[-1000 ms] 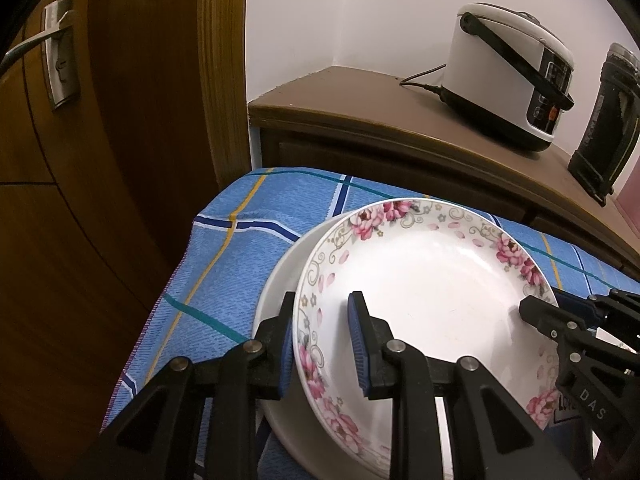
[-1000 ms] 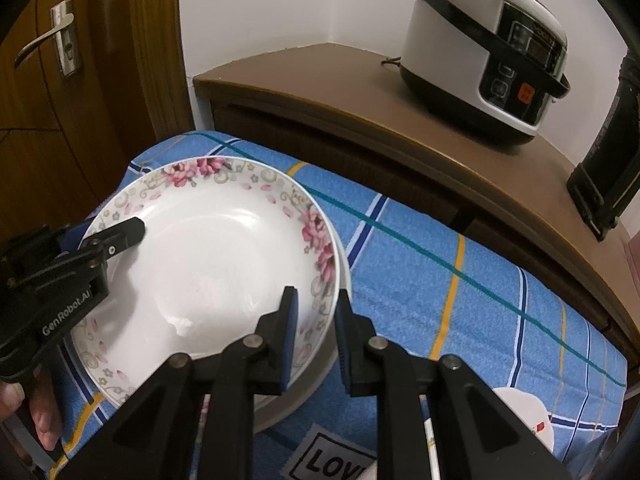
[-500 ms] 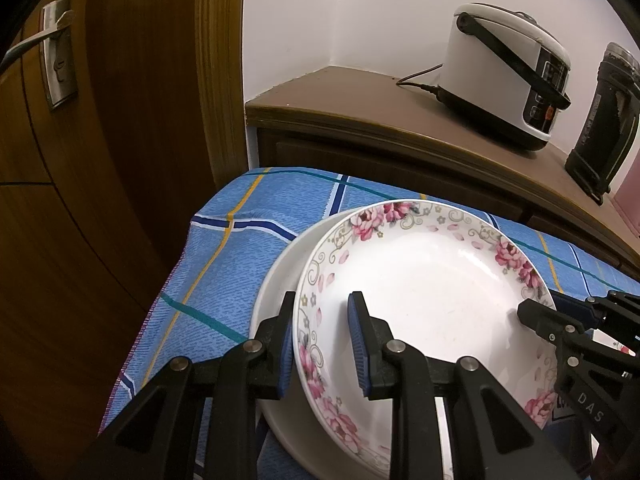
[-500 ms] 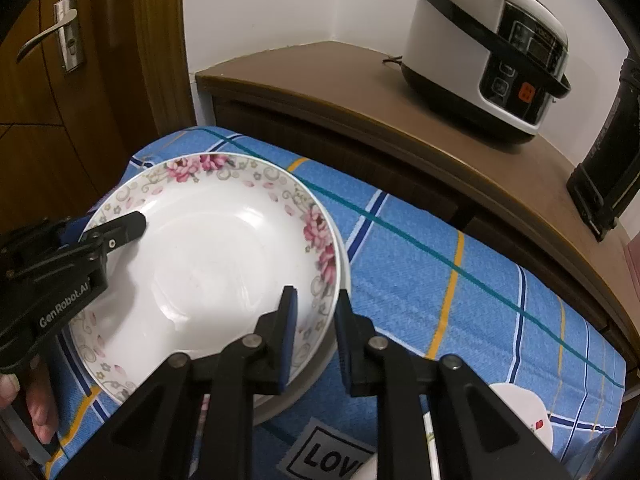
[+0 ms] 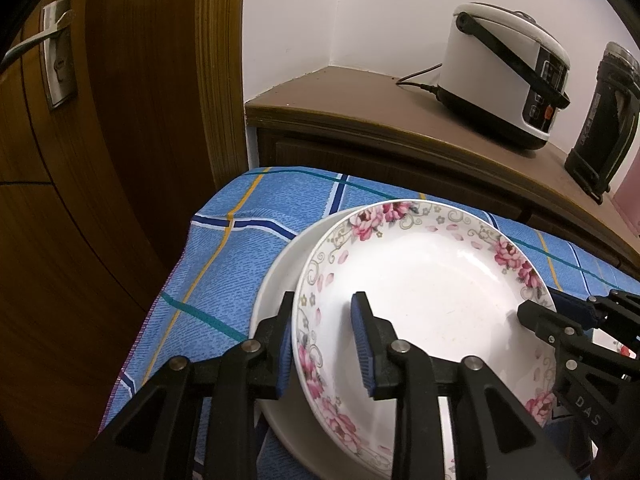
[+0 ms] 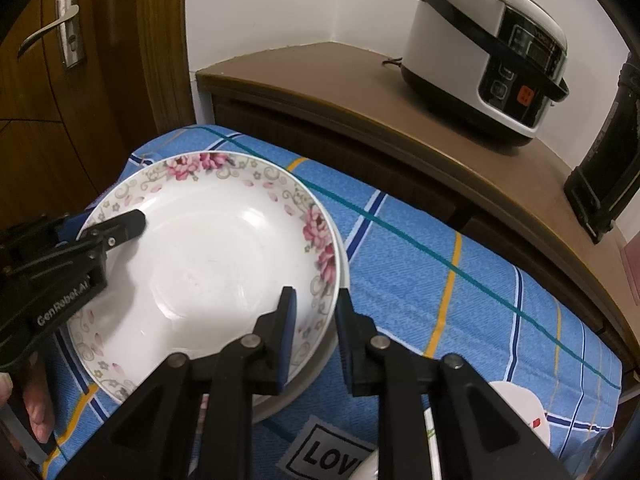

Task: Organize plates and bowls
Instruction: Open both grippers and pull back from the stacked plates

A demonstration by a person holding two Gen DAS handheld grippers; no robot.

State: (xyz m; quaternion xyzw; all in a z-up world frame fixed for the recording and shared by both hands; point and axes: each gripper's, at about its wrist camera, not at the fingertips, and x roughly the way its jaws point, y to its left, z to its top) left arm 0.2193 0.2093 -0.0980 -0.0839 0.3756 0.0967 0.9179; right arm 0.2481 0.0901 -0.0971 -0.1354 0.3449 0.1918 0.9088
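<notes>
Both grippers' jaws are opening around the floral plate [image 5: 432, 280], rice cooker [image 6: 488, 52] behind.

Both tools are showing black angular plastic arms with silver rivets and blue ribbed pads. The left tool [image 5: 322, 340] is bearing white "GenRobot.AI" lettering, the right tool [image 6: 314, 328] "DAS".
</notes>
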